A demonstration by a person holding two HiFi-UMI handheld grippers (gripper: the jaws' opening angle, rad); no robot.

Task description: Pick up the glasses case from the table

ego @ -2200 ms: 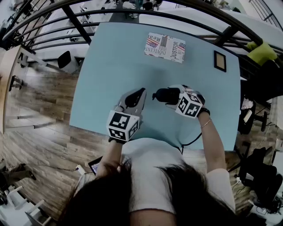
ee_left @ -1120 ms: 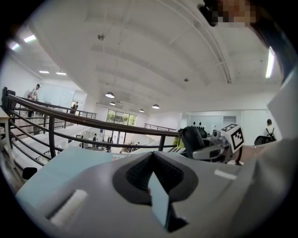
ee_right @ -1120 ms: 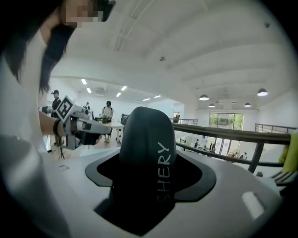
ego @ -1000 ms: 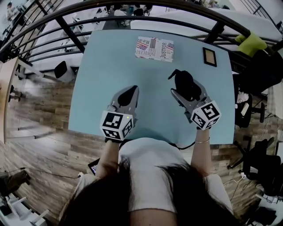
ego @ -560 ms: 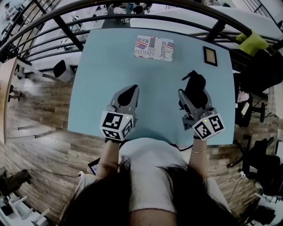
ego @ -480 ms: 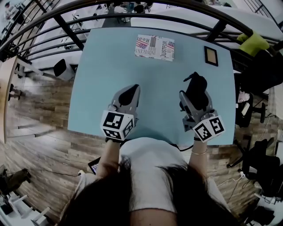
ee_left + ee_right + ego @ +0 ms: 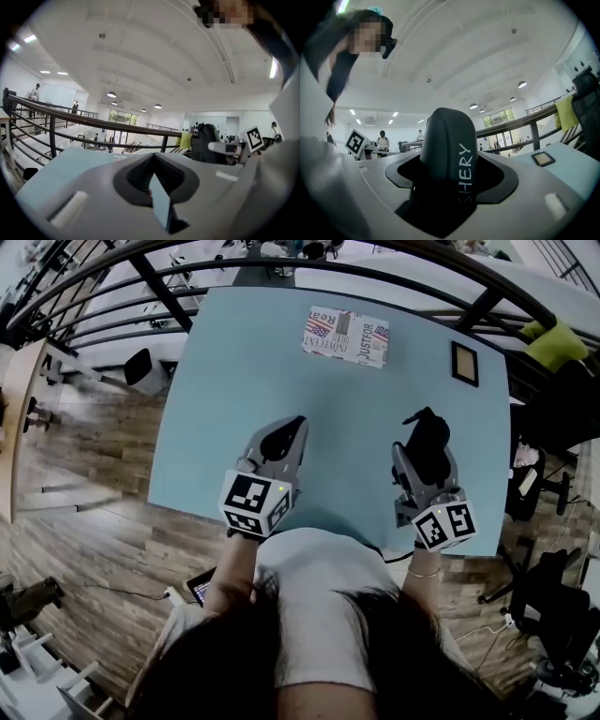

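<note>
Black glasses case (image 7: 449, 150) clamped between the right gripper (image 7: 427, 454) jaws, spread wide around it, over the table (image 7: 234, 371). Left gripper (image 7: 283, 439) alongside, jaws together, empty. Small frame (image 7: 465, 365) ahead of right gripper; printed box (image 7: 345, 337) ahead, between both grippers.

Pale blue rectangular table (image 7: 225, 381), seen from above. Lying flat near the far edge, a printed packet (image 7: 346, 337) with flag pattern and lettering; well apart from it, toward the far right corner, a small dark frame (image 7: 466, 364)
</note>
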